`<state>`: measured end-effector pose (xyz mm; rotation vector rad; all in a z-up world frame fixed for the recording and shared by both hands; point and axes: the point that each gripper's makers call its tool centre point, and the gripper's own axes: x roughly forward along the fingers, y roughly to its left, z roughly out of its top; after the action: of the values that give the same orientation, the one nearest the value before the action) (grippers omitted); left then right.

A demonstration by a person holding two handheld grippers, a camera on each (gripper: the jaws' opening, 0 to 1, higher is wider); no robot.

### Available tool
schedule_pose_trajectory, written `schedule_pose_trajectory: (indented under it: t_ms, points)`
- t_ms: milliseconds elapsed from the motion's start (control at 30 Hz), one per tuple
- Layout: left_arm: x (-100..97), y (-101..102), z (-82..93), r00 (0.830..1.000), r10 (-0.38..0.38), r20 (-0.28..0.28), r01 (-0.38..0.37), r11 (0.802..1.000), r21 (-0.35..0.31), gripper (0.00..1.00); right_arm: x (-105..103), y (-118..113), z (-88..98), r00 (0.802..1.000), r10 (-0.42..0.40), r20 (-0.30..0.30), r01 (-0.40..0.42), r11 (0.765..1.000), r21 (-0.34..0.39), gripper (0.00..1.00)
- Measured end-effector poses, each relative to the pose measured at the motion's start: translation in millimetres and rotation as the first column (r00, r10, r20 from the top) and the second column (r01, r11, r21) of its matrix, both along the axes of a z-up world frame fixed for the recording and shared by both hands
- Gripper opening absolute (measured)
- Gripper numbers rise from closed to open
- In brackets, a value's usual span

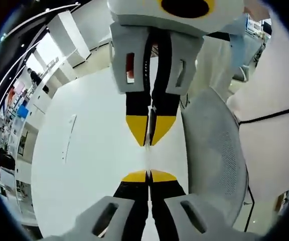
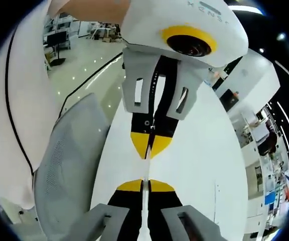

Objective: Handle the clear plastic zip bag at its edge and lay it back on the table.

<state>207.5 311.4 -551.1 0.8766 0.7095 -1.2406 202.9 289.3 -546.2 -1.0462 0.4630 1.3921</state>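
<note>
- Clear plastic zip bag hangs edge-on between the two grippers, over the white table; seen as a thin, near-invisible strip.
- Left gripper, yellow-tipped black jaws, clenched on the bag's near edge.
- Right gripper, same build, clenched on the opposite edge; in each view the other gripper faces in from the top, tip to tip.
- Grey mesh office chair stands beside the table.

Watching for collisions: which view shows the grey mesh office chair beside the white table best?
The left gripper view: the grey mesh office chair sits large, its mesh back plain. The right gripper view shows it too, squeezed toward the picture's lower left.
</note>
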Motion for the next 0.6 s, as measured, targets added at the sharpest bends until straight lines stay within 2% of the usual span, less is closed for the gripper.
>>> schedule_pose_trajectory:
  t_ms: [300, 400, 600]
  points:
    - [-3.4, -4.1, -4.7, 1.000, -0.017, -0.008, 0.017, 0.999, 0.030, 0.00, -3.2, -0.1, -1.6, 1.000, 0.002, -0.001, -0.002, 1.000, -0.008, 0.00]
    - [-4.3, -7.0, -5.8, 1.000, -0.015, -0.009, 0.015, 0.999, 0.041, 0.05, -4.0, 1.5, -1.7, 1.000, 0.005, 0.000, -0.005, 1.000, -0.010, 0.00]
    - [-4.2, -6.9, -4.7, 1.000, -0.012, -0.014, 0.013, 0.999, 0.051, 0.00, -6.5, 3.7, -1.9, 1.000, 0.011, -0.005, -0.011, 1.000, -0.011, 0.00]
